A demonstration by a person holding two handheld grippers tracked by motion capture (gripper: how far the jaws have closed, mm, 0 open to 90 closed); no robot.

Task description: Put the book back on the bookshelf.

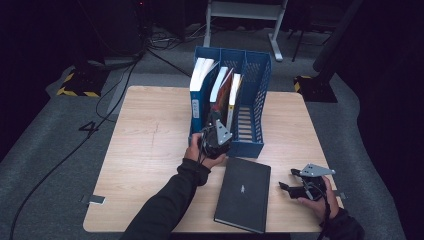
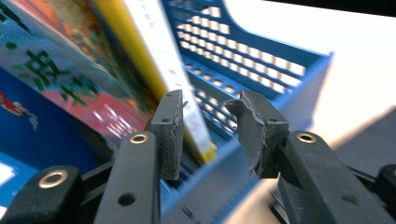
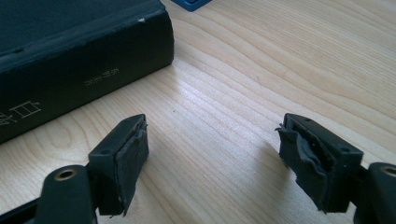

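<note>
Here, left gripper (image 2: 208,135), jaws apart, hovering at yellow-spined book (image 2: 159,65) leaning in blue file rack (image 2: 280,84); probably stiff, light, slick-covered, best pinched at lower spine. Right gripper (image 3: 212,163) resting open beside black book (image 3: 70,56).

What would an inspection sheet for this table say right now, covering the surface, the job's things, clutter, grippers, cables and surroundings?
Surface: light wooden table, dry, no spills seen.
Job's things: blue file rack at the far middle holds several books; yellow-spined book leans in it; black book lies flat in front of the rack.
Clutter: nothing seen.
Grippers: left gripper at the rack's front, jaws open beside the yellow-spined book's lower corner; right gripper open over bare table, right of the black book, holding nothing.
Cables: black cables trail across the floor on the left.
Surroundings: grey carpet, a white desk frame behind, dim room.
</note>
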